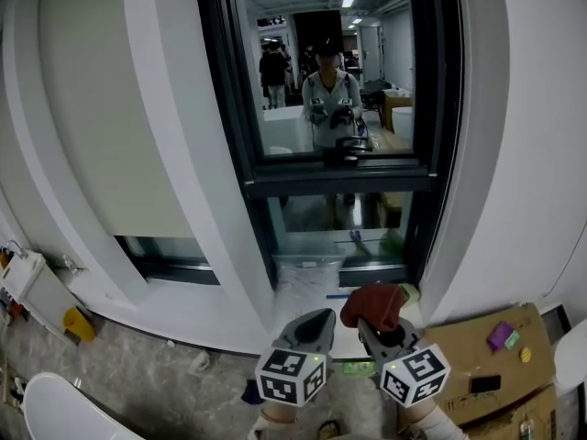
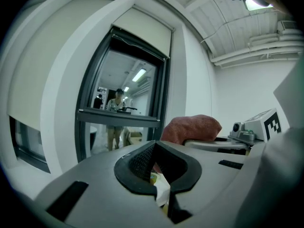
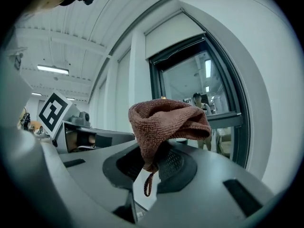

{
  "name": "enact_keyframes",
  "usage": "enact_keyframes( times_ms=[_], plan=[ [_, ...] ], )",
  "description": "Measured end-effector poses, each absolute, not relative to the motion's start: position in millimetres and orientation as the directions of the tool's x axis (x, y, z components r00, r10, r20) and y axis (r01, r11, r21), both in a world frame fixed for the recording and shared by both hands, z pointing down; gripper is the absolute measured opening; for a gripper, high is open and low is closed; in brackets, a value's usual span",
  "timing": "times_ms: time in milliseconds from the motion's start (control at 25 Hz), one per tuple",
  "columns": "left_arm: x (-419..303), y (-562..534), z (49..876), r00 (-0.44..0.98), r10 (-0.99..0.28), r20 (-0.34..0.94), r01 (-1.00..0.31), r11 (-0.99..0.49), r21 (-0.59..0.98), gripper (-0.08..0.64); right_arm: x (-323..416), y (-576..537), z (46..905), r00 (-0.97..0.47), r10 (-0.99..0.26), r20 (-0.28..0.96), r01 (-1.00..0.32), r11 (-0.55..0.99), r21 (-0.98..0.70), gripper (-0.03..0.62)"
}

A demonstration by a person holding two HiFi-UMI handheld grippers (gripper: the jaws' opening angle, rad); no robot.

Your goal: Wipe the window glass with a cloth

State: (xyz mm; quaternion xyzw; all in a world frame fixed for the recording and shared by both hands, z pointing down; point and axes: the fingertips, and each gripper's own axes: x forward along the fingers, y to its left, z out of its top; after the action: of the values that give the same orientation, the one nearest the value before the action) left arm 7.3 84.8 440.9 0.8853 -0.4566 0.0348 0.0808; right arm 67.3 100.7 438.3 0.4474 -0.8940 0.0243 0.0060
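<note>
The window has a dark frame, an upper glass pane [image 1: 330, 71] and a lower pane [image 1: 339, 220]; a person's reflection shows in the glass. A reddish-brown cloth [image 1: 374, 305] is bunched at the tips of my right gripper [image 1: 381, 324], which is shut on it, low in front of the window sill. In the right gripper view the cloth [image 3: 166, 120] droops over the jaws of the right gripper [image 3: 152, 163], with the glass [image 3: 199, 87] beyond. My left gripper [image 1: 312, 326] is beside it on the left, shut and empty. In the left gripper view the left gripper [image 2: 156, 164] has the cloth [image 2: 192, 127] to its right.
White wall panels [image 1: 119, 108] flank the window. Cardboard boxes [image 1: 477, 356] with small items lie on the floor at lower right. A white rounded object [image 1: 64, 411] sits at lower left, with a yellow item [image 1: 78, 324] near it. A plastic bag [image 1: 307, 278] lies under the sill.
</note>
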Motion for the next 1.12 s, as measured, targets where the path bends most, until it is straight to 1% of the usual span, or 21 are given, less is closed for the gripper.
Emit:
enact_keyframes(
  times_ms=[520, 880, 1120],
  plan=[
    [-31.0, -14.3, 446.0, 0.602, -0.786, 0.138, -0.798, -0.592, 0.113, 0.003, 28.6, -0.1, 434.4, -0.580, -0.814, 0.004, -0.814, 0.580, -0.041, 0.043],
    [-44.6, -51.1, 449.5, 0.601, -0.787, 0.143, -0.799, -0.586, 0.135, 0.003, 14.4, -29.0, 436.2, -0.597, -0.802, 0.015, -0.802, 0.596, -0.038, 0.043],
    [-49.6, -72.1, 444.6, 0.590, -0.795, 0.139, -0.807, -0.574, 0.141, 0.003, 11.0, -52.6, 432.8, -0.608, -0.794, 0.013, -0.793, 0.606, -0.068, 0.043]
  ],
)
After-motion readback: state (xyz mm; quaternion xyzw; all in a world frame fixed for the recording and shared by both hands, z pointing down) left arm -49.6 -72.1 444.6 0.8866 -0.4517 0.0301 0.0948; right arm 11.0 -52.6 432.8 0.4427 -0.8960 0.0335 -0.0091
